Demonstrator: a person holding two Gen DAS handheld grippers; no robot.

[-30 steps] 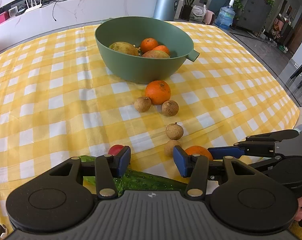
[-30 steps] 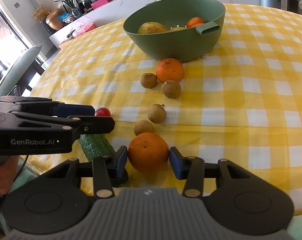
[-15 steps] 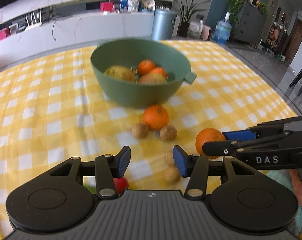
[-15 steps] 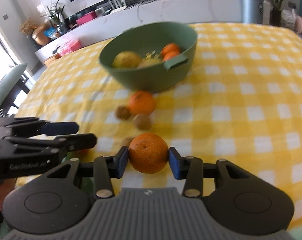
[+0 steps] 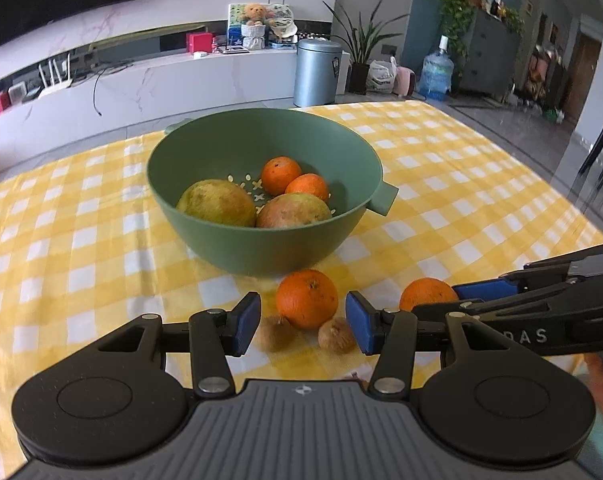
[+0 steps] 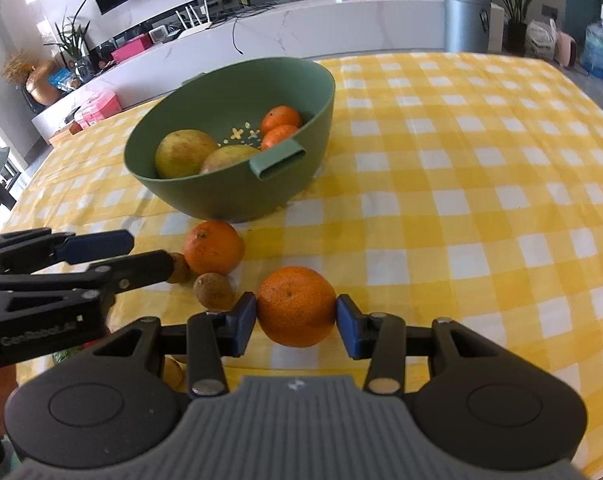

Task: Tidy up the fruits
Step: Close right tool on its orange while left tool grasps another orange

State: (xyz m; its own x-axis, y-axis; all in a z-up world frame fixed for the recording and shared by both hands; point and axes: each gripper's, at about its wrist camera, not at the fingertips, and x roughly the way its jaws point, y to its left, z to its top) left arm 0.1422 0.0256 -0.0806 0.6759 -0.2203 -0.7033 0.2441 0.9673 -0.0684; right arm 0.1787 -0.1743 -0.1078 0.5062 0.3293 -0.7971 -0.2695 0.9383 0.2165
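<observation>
R gripper (image 6: 296, 322) clamps orange (image 6: 295, 306); L gripper (image 5: 303, 322) agape, empty; R view only: full pinch

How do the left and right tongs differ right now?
The right tongs are shut on an orange, lifted off the checked cloth; the left tongs are open and empty. The left tongs' gap frames a loose orange lying on the cloth. Both point toward the green bowl.

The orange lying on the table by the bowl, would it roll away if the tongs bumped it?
Probably: the orange is round and lies loose on flat cloth. Two small brown fruits beside it might stop it. Its dimpled peel looks firm, likely not slippery.
</observation>
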